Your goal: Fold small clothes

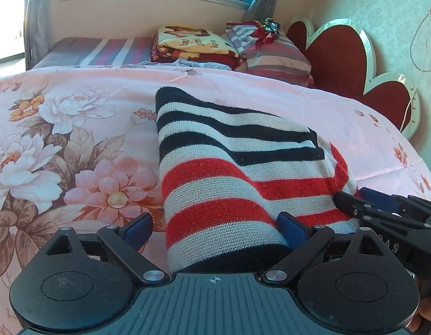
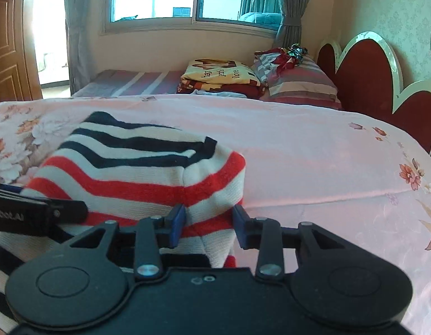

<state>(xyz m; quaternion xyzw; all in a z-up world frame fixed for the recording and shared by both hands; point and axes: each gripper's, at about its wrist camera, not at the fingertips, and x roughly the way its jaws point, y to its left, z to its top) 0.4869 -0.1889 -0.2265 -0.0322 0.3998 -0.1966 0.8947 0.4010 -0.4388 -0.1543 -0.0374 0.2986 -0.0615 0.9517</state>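
A small knitted garment (image 1: 237, 167) with black, white and red stripes lies folded on the pink floral bedspread (image 1: 76, 139). My left gripper (image 1: 215, 227) is open, its blue pads on either side of the garment's near left part, the cloth between them. My right gripper (image 2: 209, 224) is open too, with the garment's near right edge (image 2: 148, 173) between its pads. The right gripper also shows at the right edge of the left wrist view (image 1: 382, 212). The left gripper's finger shows at the left of the right wrist view (image 2: 36, 212).
At the far side lie a folded yellow and red blanket (image 1: 187, 46) and striped pillows (image 1: 274, 55). A red scalloped headboard (image 1: 343, 55) stands on the right. A window with grey curtains (image 2: 170, 0) is behind. A wooden door (image 2: 9, 55) is at far left.
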